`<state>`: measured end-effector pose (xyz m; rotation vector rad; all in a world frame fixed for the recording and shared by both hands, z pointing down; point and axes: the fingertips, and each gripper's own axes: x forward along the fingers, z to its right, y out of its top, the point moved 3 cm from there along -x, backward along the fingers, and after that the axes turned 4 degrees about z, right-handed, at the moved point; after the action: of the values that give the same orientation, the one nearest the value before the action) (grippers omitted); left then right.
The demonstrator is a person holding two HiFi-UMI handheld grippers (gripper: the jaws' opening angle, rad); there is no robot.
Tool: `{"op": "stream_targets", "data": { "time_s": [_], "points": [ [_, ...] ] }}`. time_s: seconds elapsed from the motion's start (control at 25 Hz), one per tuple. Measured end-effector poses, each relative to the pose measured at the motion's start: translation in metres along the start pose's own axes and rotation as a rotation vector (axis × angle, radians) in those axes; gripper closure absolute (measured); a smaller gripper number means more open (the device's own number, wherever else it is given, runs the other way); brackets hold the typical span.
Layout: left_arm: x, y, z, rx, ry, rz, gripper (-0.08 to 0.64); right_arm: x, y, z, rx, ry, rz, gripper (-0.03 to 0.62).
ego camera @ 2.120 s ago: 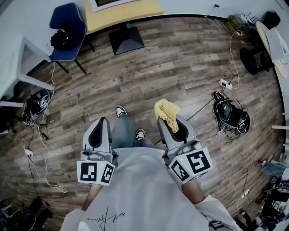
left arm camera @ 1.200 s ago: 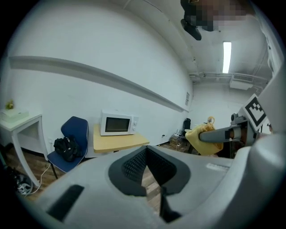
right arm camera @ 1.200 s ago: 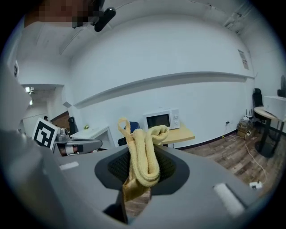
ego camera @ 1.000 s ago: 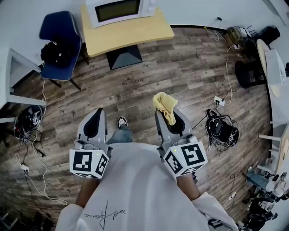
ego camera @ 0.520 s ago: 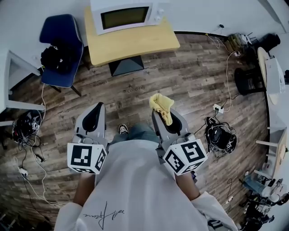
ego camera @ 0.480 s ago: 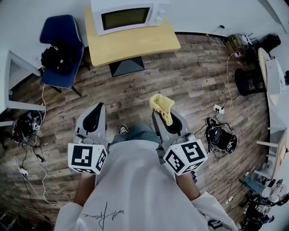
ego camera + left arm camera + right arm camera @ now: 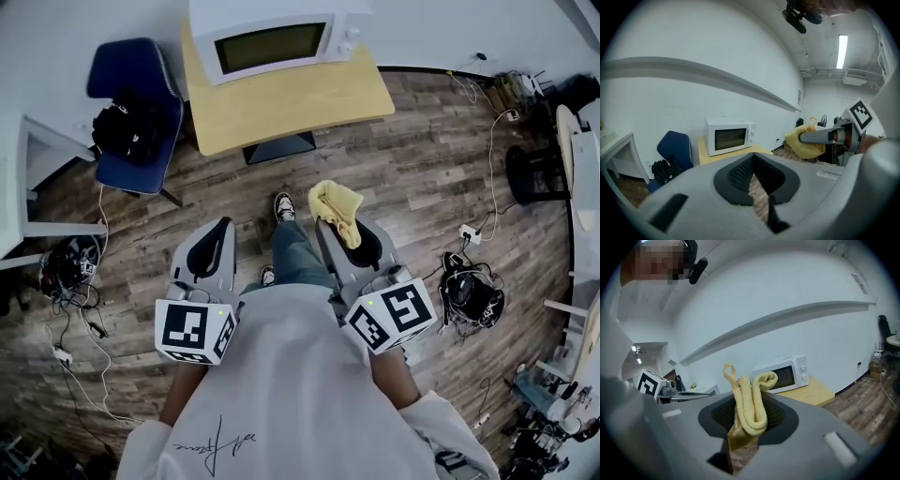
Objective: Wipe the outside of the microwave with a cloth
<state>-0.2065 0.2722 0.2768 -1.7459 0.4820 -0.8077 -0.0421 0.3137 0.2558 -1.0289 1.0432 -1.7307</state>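
Observation:
A white microwave (image 7: pixel 273 39) with a dark door stands on a small yellow table (image 7: pixel 291 98) against the wall, some way ahead of me. It also shows in the left gripper view as the microwave (image 7: pixel 730 136) and in the right gripper view as the microwave (image 7: pixel 783 373). My right gripper (image 7: pixel 339 217) is shut on a folded yellow cloth (image 7: pixel 337 205), which sticks up between the jaws as the cloth (image 7: pixel 749 401). My left gripper (image 7: pixel 214 253) is shut with nothing in it. Both are held above the wooden floor, well short of the table.
A blue chair (image 7: pixel 131 103) with a black bag (image 7: pixel 126 131) stands left of the table. A white desk (image 7: pixel 37 164) sits at far left. Cables, a power strip (image 7: pixel 469 232) and bags lie on the floor to the right and left. My legs and shoes (image 7: pixel 284 208) show between the grippers.
The microwave and table have come closer and lower in the head view as I walk toward them. Both grippers keep their hold and pose; the cloth stays clamped.

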Motion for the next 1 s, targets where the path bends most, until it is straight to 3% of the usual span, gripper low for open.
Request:
{"op": "stream_targets", "data": {
  "time_s": [0.36, 0.56, 0.8, 1.0],
  "points": [
    [0.103, 0.047, -0.037, 0.039, 0.037, 0.007, 0.566, 0.091, 0.054, 0.067, 0.026, 0.07, 0.017, 0.469],
    [0.16, 0.079, -0.061, 0.046, 0.049, 0.024, 0.566, 0.148, 0.079, 0.11, 0.043, 0.036, 0.014, 0.482],
    [0.214, 0.095, -0.076, 0.013, 0.077, 0.03, 0.566, 0.194, 0.094, 0.155, -0.057, 0.022, -0.01, 0.485],
    [0.245, 0.096, -0.082, -0.028, 0.131, 0.036, 0.565, 0.216, 0.104, 0.193, -0.024, 0.036, 0.042, 0.484]
  ]
}}
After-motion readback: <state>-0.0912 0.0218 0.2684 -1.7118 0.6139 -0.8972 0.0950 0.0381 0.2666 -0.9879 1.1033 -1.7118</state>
